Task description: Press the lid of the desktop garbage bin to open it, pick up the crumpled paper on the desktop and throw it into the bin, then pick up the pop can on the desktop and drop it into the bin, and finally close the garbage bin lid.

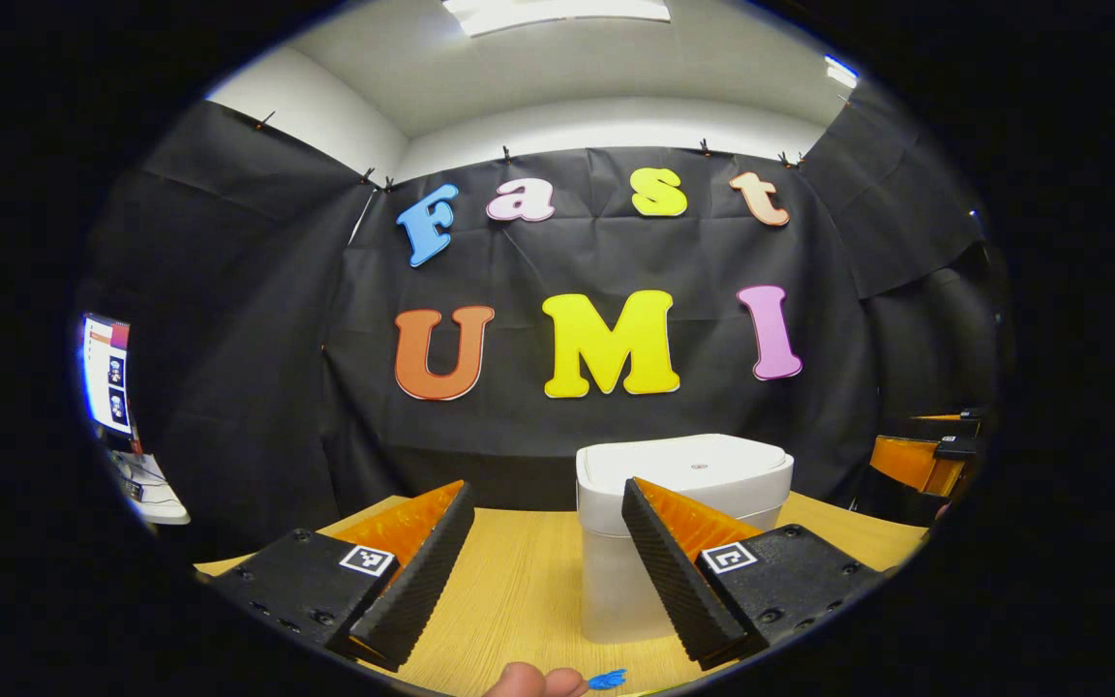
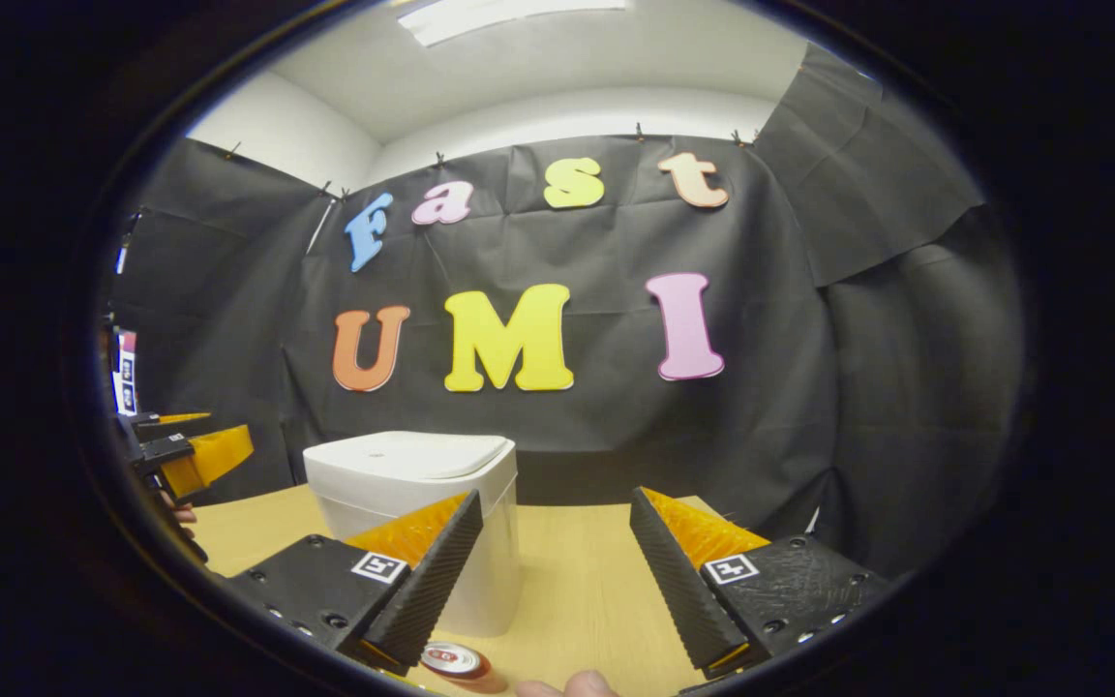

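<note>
In the left gripper view the left tongs (image 1: 548, 571) stand spread apart above the wooden counter (image 1: 519, 600), holding nothing. The white garbage bin (image 1: 683, 528) stands on the counter just ahead, lid down, partly behind one finger. The right tongs (image 1: 925, 455) show at the far right edge.

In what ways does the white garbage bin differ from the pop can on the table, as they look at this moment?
The garbage bin is white and box-shaped with rounded corners; the pop can is red with a silvery top. The garbage bin looks far larger than the pop can. The garbage bin is seen almost whole, lid shut, behind a finger of the right gripper; just the pop can's top end shows at the view's lower edge. Both rest on the wooden table.
</note>
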`<action>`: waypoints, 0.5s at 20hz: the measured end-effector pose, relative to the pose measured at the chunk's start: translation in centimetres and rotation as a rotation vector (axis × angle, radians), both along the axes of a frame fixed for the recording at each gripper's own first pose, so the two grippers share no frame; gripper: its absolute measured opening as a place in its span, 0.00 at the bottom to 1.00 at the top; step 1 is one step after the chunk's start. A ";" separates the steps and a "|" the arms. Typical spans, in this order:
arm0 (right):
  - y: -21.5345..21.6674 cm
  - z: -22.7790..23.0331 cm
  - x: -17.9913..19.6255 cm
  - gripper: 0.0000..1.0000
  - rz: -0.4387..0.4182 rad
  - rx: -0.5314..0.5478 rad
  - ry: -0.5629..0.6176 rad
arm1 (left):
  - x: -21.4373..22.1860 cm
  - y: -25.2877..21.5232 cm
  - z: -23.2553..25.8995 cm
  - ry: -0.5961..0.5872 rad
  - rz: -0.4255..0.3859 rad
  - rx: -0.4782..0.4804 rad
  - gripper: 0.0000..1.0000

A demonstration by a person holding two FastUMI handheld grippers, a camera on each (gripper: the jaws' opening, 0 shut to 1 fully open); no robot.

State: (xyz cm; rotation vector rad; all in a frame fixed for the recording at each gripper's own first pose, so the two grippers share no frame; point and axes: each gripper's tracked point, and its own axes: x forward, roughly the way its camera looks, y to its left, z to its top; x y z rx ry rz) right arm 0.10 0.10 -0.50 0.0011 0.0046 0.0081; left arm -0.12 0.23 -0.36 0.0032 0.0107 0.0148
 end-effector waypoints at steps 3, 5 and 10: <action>-0.2 0.1 0.0 0.97 -0.005 0.003 -0.005 | 0.1 -0.3 -0.4 0.007 -0.006 0.003 0.99; -0.3 0.2 -0.1 0.97 -0.006 0.002 -0.007 | 0.3 -0.7 -0.4 0.005 -0.016 0.008 0.99; -0.2 -0.5 0.5 0.95 0.002 0.007 0.010 | 0.8 -1.1 -1.7 0.035 -0.021 -0.006 0.99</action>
